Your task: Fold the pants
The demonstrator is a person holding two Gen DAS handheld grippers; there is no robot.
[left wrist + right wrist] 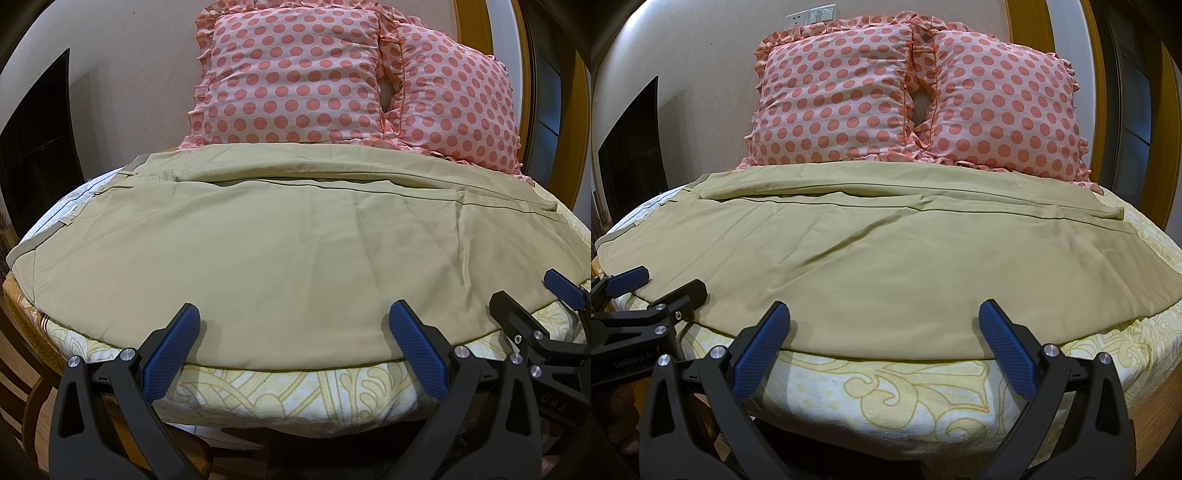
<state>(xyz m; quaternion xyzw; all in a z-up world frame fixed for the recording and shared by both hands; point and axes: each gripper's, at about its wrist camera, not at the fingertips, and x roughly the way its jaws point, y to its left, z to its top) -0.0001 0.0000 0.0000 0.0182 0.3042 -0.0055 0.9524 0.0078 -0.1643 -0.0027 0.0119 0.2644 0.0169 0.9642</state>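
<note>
Khaki pants (280,236) lie flat across the bed, one leg folded onto the other, waistband at the left, hems at the right; they also show in the right wrist view (871,254). My left gripper (293,317) is open, its blue pads over the pants' near edge, holding nothing. My right gripper (882,315) is open at the same near edge, further right, empty. The right gripper also shows at the right of the left wrist view (532,291), and the left gripper at the left of the right wrist view (670,282).
The bed has a yellow-patterned sheet (886,384) with its front edge just below the grippers. Two pink polka-dot pillows (291,74) (1001,99) stand against the wall behind the pants. A dark cabinet (33,147) is at the left, a wooden frame (1097,74) at the right.
</note>
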